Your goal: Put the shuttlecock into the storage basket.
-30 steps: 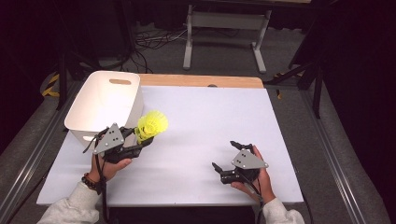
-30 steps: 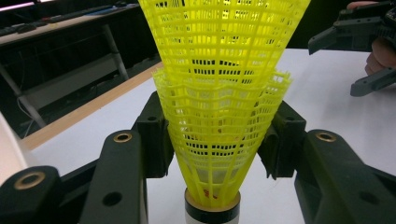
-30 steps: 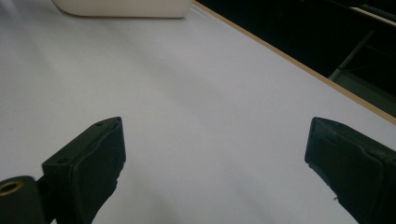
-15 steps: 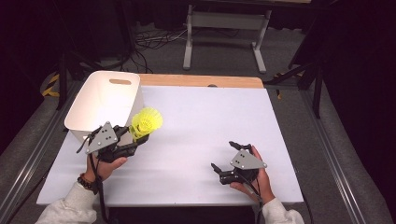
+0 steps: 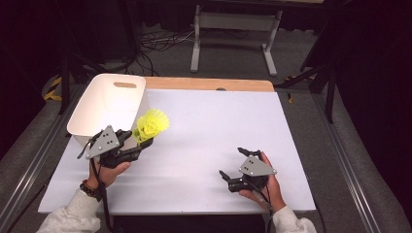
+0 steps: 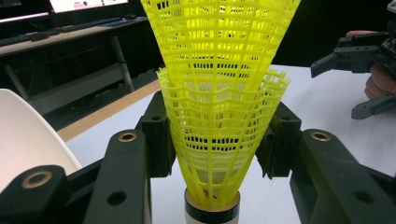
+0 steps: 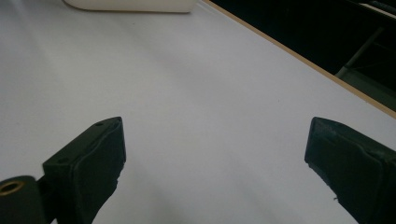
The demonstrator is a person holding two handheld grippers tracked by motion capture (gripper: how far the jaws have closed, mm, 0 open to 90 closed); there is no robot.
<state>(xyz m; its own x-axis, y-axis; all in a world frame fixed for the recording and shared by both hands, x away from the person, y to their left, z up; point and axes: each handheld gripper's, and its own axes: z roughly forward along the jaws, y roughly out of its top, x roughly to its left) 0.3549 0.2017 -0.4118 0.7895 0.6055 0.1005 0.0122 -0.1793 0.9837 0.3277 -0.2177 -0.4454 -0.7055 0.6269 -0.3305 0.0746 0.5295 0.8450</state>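
Two yellow plastic shuttlecocks [image 5: 152, 124], one nested in the other, are held up by my left gripper [image 5: 141, 141] just right of the white bin [image 5: 104, 109]. In the left gripper view the jaws are shut on the mesh skirt of the shuttlecocks [image 6: 219, 93], cork end down, and the left gripper [image 6: 212, 140] holds them above the table. My right gripper [image 5: 230, 162] rests low at the front right of the white table top [image 5: 209, 126]. It stands open, and the right gripper [image 7: 215, 149] has nothing between its jaws.
The white bin [image 6: 23, 140] stands at the table's back left corner, with a slot handle in its far wall. A wooden strip [image 5: 209, 84] runs along the far edge. The right gripper [image 6: 359, 70] shows at far right in the left gripper view. The bin [image 7: 130, 4] lies far ahead.
My left gripper has shifted a little to the left, toward the bin, still holding the shuttlecocks. The right gripper has stayed put and open.
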